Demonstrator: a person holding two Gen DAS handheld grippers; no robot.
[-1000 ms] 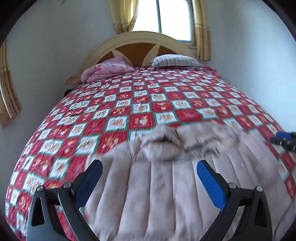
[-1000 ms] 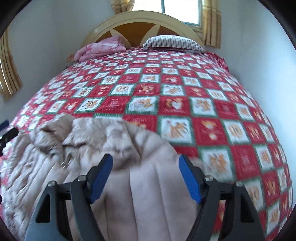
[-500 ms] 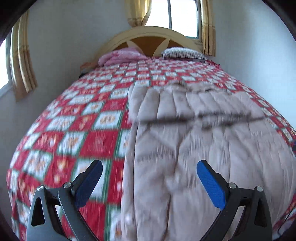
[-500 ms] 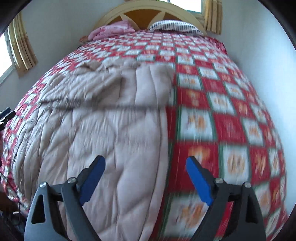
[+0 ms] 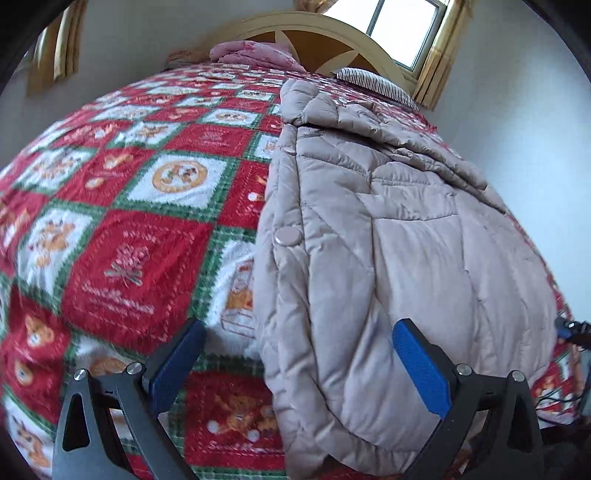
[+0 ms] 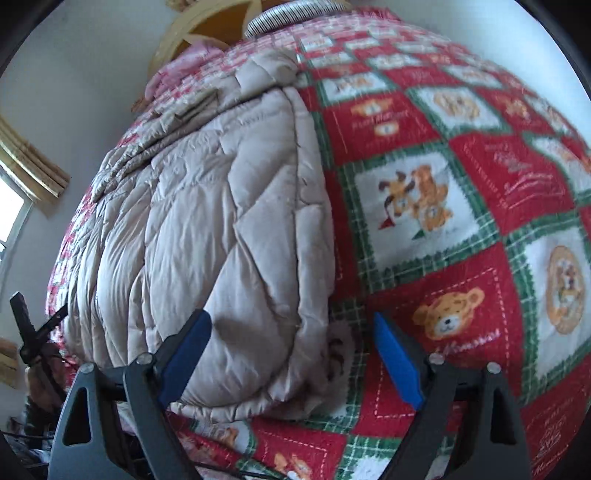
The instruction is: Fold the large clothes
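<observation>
Both grippers have drawn back toward the foot edge of the bed since a second ago: then they hovered over the middle of the coat with the collar just ahead, and now they hang over its hem, with the coat stretched long and flat away from them toward the headboard.

The beige quilted coat (image 5: 399, 236) lies lengthwise on the red, green and white patchwork blanket (image 5: 129, 206) that covers the bed. Its hem reaches the foot edge, and its collar end points at the headboard (image 5: 325, 40). Round snap buttons run down its left edge in the left wrist view.

The left gripper (image 5: 299, 365) has its jaws spread wide and released; the left bottom corner of the coat lies below the gap between the blue pads, and neither pad presses on it. The right gripper (image 6: 291, 360) also stands released, jaws wide apart, over the right bottom corner of the coat (image 6: 207, 236), with nothing clamped.

At the head edge lie a pink bundle of bedding (image 5: 255, 55) towards the left corner and a striped pillow (image 5: 373, 85) towards the right corner. A window (image 5: 402, 29) with yellow curtains is behind the headboard.
</observation>
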